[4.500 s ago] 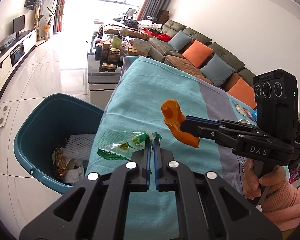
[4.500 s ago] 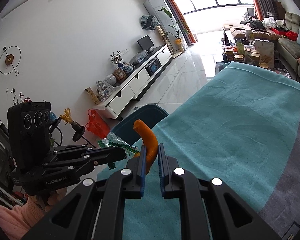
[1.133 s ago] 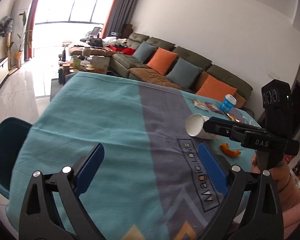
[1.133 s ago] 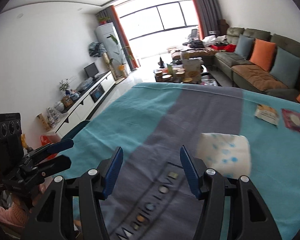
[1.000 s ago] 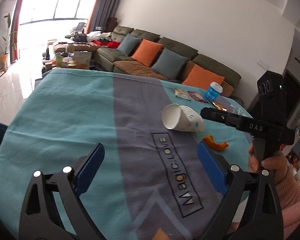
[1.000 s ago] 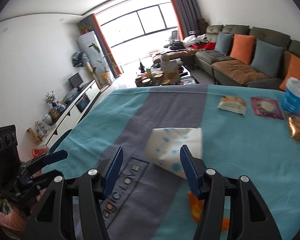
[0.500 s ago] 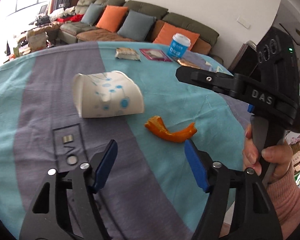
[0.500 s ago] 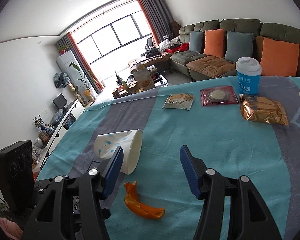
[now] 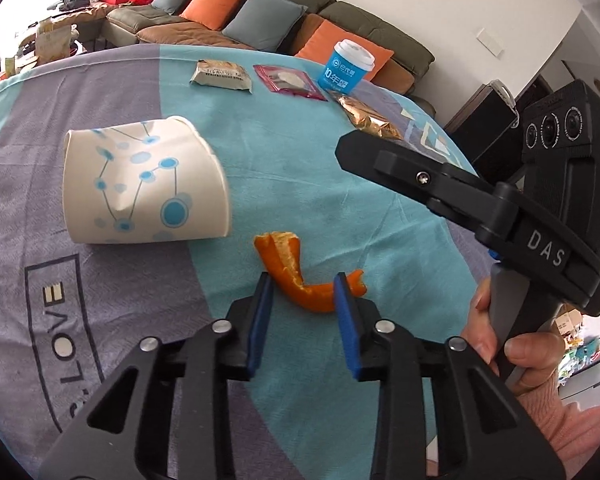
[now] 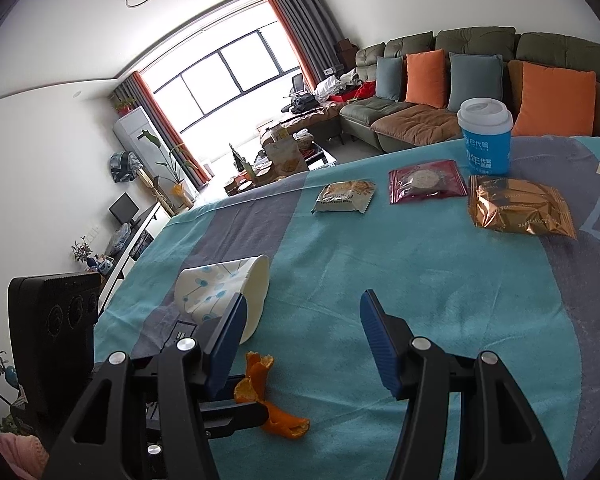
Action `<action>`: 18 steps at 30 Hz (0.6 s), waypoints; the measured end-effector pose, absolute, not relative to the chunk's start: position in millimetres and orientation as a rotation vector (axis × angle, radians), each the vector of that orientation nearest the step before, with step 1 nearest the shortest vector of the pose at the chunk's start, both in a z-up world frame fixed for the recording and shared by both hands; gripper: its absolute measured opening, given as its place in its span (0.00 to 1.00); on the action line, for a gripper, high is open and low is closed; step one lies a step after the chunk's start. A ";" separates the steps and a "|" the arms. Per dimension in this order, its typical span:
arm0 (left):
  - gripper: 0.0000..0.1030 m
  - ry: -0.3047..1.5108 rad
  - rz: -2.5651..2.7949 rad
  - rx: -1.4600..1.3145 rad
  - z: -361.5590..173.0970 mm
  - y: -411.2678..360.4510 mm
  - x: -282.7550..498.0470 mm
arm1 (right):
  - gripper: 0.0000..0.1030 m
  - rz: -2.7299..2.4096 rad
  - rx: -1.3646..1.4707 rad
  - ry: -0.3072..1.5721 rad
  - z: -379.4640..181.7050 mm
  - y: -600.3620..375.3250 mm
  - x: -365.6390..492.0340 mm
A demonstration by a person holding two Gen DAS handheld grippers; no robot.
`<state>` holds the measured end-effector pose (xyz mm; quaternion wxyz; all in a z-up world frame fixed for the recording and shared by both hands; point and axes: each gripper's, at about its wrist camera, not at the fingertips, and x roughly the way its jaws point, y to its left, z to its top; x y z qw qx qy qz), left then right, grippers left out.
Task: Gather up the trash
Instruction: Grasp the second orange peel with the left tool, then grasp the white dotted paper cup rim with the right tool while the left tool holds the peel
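Note:
An orange peel (image 9: pixel 296 270) lies on the teal and grey tablecloth (image 9: pixel 260 140). My left gripper (image 9: pixel 303 312) is open, its blue pads on either side of the peel's near end, just above the cloth. The peel also shows in the right wrist view (image 10: pixel 260 396). A crushed white paper cup (image 9: pixel 140 192) with blue dots lies on its side to the left of the peel; it also shows in the right wrist view (image 10: pixel 228 296). My right gripper (image 10: pixel 304 340) is open and empty, hovering over the cloth to the right of the cup.
At the far side lie a grey snack packet (image 10: pixel 344 196), a red packet (image 10: pixel 426 180) and a gold packet (image 10: pixel 520 212), with an upright blue lidded cup (image 10: pixel 486 136) behind them. A sofa with orange and grey cushions (image 10: pixel 460 80) stands beyond the table.
My left gripper has dropped down over the orange peel and its jaws have narrowed around it. My right gripper has moved a little forward, still open.

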<state>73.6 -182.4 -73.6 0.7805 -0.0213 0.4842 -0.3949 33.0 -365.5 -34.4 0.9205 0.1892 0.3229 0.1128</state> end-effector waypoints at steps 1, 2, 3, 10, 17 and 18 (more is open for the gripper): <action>0.24 1.044 -0.852 -0.047 -72.7 -181.3 73.8 | 0.55 0.233 0.388 0.665 -34.5 -365.4 33.4; 0.11 1.043 -0.846 -0.044 -72.8 -181.8 74.8 | 0.55 0.235 0.389 0.666 -34.6 -365.3 34.2; 0.11 1.053 -0.845 -0.045 -74.3 -181.4 75.8 | 0.55 0.239 0.391 0.668 -35.1 -365.4 34.7; 0.09 1.037 -0.865 -0.058 -69.7 -164.7 67.8 | 0.55 0.272 0.401 0.675 -35.3 -357.6 39.8; 0.09 0.976 -0.841 -0.067 -54.4 -131.3 57.7 | 0.55 0.329 0.412 0.690 -37.2 -342.5 47.7; 0.09 0.965 -0.830 -0.071 -51.9 -124.0 56.4 | 0.55 0.337 0.409 0.694 -37.7 -339.2 49.0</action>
